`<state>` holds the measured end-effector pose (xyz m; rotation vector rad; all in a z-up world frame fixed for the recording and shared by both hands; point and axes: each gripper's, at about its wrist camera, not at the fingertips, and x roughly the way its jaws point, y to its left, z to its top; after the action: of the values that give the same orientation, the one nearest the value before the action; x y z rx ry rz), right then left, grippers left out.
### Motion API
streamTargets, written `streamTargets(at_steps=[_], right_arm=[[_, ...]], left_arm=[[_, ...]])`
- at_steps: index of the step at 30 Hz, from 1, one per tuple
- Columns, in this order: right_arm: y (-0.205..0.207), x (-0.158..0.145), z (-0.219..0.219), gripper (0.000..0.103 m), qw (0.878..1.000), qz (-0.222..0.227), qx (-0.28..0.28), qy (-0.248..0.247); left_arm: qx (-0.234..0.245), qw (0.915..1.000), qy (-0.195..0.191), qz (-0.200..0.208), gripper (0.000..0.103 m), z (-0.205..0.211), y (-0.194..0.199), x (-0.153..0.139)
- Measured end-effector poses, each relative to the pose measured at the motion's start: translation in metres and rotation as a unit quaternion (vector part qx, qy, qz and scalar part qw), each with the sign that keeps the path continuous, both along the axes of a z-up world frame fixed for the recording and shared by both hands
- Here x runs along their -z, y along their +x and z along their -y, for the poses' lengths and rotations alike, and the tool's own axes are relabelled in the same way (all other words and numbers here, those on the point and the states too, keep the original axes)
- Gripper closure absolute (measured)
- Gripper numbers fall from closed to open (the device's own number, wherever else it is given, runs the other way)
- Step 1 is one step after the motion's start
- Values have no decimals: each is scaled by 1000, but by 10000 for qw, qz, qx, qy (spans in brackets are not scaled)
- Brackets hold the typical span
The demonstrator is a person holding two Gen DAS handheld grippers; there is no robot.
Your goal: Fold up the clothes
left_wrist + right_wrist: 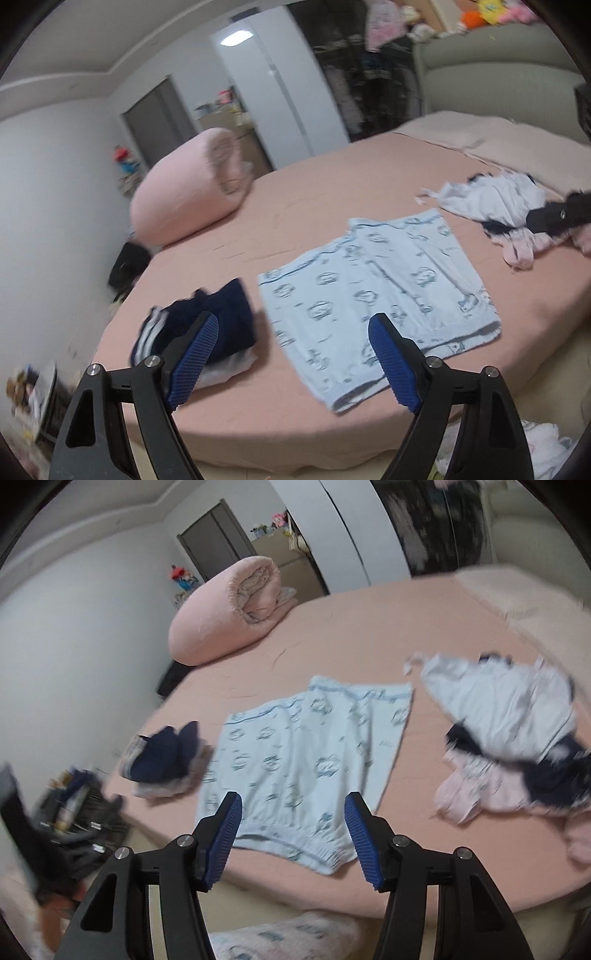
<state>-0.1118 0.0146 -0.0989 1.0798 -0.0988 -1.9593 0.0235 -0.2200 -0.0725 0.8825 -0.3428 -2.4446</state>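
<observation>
Both claws, left claw [291, 332] and right claw [291, 812], hang released above the pale-blue shorts [306, 760]; a shallow pinch could drag them askew.

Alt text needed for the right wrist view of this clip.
Light blue printed shorts lie flat on a pink bed, with the open right tool hovering over their waistband end. A folded navy stack sits to their left, an unfolded clothes pile to their right, and a rolled pink duvet behind.
</observation>
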Motion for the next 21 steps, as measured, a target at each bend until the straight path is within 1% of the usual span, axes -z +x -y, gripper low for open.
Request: streamTargets(at_steps=[1,3,5,7,9,10,12,13,15,16,18,21], right_arm=[[-5,5,-3,36,9999,165,17,-2],[-12,19,-6,35,9990,434,54,-10],[-20,39,-10,35,9959,881,62,-170],[-27,60,-13,35,9897,1380,89,-372],[-34,89,-16,35,9744,2112,257,-728],[-37,102,-17,35,9665,2396,323,-866],[-39,121,-17,36,9549,2748,408,-1051],[-40,132,-17,36,9470,2950,518,-1163],[-40,146,-17,35,9359,3209,673,-1288],[-39,153,-18,35,9307,3319,760,-1336],[-37,164,-21,36,9188,3537,942,-1475],[-33,179,-26,36,8976,3816,1248,-1820]], left_arm=[[73,9999,-33,62,19,-2,-9,5],[277,9995,-31,166,19,-7,-25,17],[509,9984,-15,260,19,-13,-40,29],[745,9965,-96,354,19,-21,-54,42],[1044,9934,-152,459,19,-29,-63,54],[1208,9912,-174,514,19,-33,-67,60],[1454,9873,-191,608,19,-40,-71,71],[1557,9855,-193,651,19,-43,-72,75],[1731,9819,-209,734,19,-49,-73,85],[1724,9818,-247,763,19,-51,-74,89],[1644,9827,-309,800,19,-53,-77,96],[1538,9840,-147,882,19,-54,-85,105]])
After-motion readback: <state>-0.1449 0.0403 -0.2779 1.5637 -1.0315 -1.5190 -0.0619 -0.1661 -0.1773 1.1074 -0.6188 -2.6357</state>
